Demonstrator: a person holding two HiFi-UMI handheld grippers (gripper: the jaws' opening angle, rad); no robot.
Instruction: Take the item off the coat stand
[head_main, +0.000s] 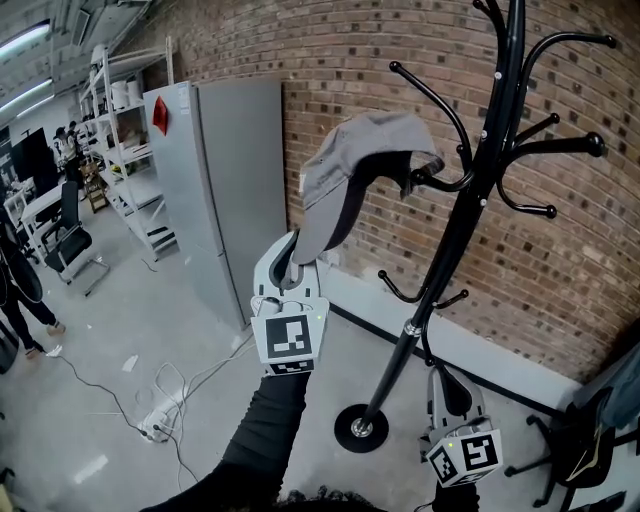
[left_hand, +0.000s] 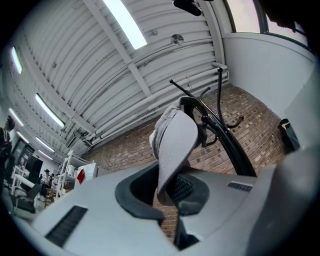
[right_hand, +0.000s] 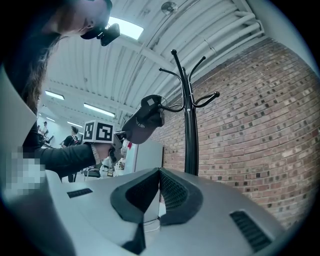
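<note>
A grey cap (head_main: 362, 168) hangs on a left-hand hook of the black coat stand (head_main: 470, 215), its crown still over the hook's tip. My left gripper (head_main: 291, 266) is raised below the cap and is shut on the brim's lower edge. In the left gripper view the brim (left_hand: 174, 145) runs down between the pads of the left gripper (left_hand: 169, 192), with the stand (left_hand: 227, 137) behind. My right gripper (head_main: 450, 392) hangs low beside the pole, shut and empty. The right gripper view shows the right gripper (right_hand: 159, 184) with pads together, and the cap (right_hand: 143, 121) and the stand (right_hand: 189, 125) ahead.
A tall grey cabinet (head_main: 218, 190) stands against the brick wall (head_main: 420, 110) left of the stand. A power strip with cables (head_main: 160, 425) lies on the floor. Office chairs (head_main: 70, 245) and shelving sit far left, another chair (head_main: 590, 440) at the right edge.
</note>
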